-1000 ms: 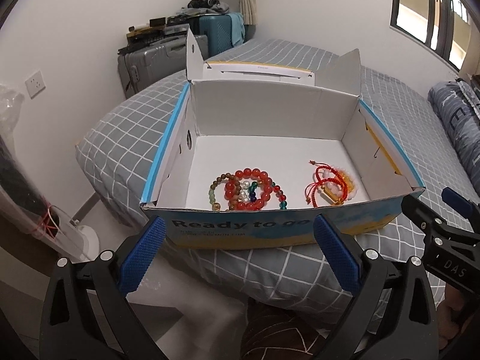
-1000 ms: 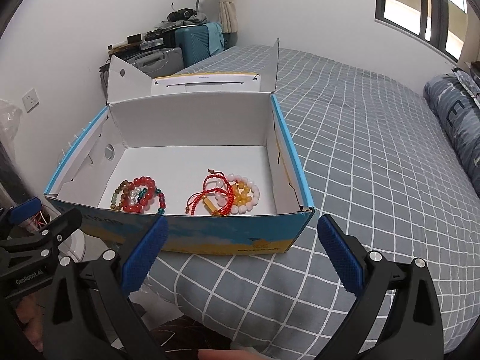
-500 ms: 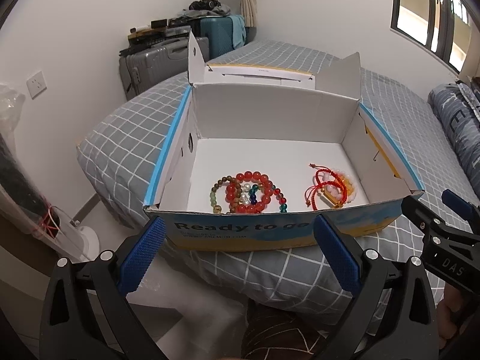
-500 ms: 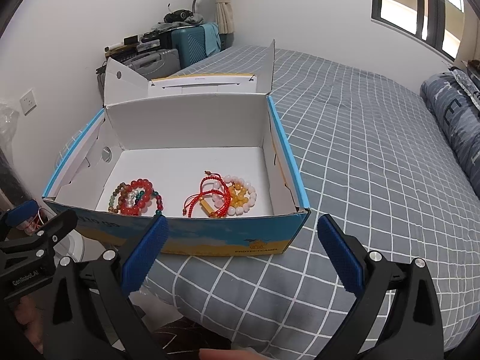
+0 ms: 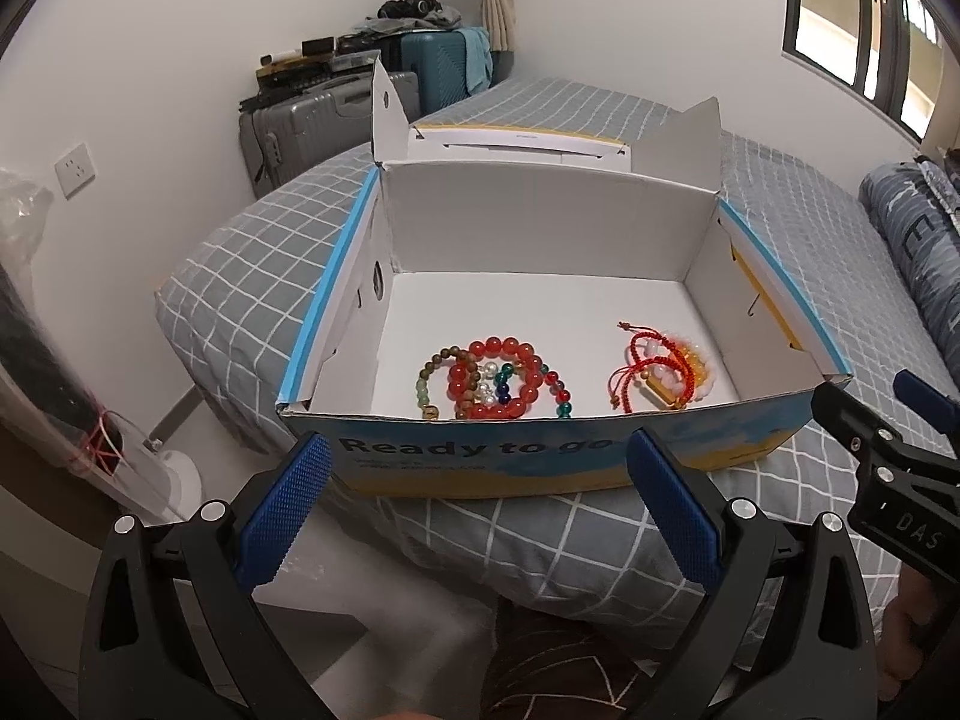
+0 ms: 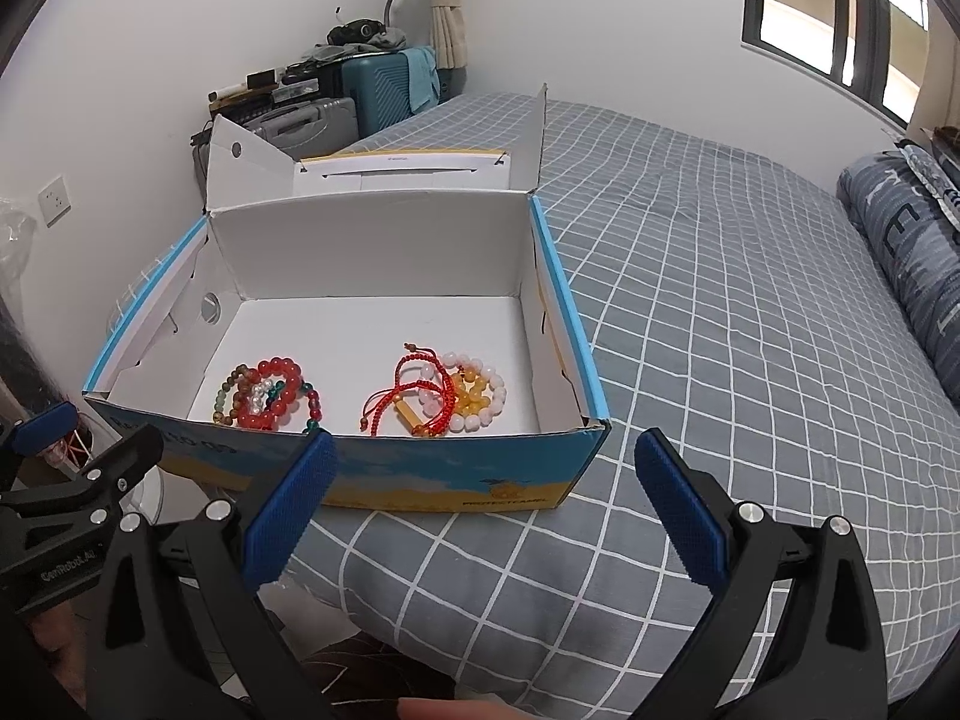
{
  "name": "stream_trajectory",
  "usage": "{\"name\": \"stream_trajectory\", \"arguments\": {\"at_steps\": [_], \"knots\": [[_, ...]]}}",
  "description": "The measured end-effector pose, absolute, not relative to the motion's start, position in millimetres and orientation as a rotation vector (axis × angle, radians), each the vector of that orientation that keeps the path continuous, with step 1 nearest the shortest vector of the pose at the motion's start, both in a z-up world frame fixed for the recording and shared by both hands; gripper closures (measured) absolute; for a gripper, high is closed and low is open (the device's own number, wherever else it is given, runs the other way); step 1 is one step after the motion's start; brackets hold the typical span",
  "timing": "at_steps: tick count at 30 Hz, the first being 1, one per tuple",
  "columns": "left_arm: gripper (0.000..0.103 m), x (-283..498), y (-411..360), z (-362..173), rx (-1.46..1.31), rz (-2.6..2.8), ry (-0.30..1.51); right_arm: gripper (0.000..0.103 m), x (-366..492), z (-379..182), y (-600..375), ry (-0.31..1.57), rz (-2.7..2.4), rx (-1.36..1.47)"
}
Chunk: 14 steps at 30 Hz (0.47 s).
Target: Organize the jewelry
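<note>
Over the last second both views have drawn slightly back from the cardboard box, leaving its contents untouched. The left tool and right tool gape wide and empty. Inside, near the front wall, lie the beaded bracelets and red cord bracelets, apparently already sorted. The box sits at the corner of a checked bed; suitcases stand beyond.
</note>
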<state>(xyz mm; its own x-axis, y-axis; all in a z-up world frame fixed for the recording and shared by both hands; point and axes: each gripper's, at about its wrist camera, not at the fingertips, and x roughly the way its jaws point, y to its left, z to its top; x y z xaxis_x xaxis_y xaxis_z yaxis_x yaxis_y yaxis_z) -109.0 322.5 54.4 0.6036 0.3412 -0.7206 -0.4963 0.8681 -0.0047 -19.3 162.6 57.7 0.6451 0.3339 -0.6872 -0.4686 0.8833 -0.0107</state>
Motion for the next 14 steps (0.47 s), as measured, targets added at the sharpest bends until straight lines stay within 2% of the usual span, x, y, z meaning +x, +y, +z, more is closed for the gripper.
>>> {"name": "stream_trajectory", "arguments": {"at_steps": [14], "knots": [[0.006, -111.6, 321.4, 59.9, -0.231, 0.484, 0.767, 0.007, -20.0, 59.5, 162.3, 0.740, 0.460, -0.191]]}}
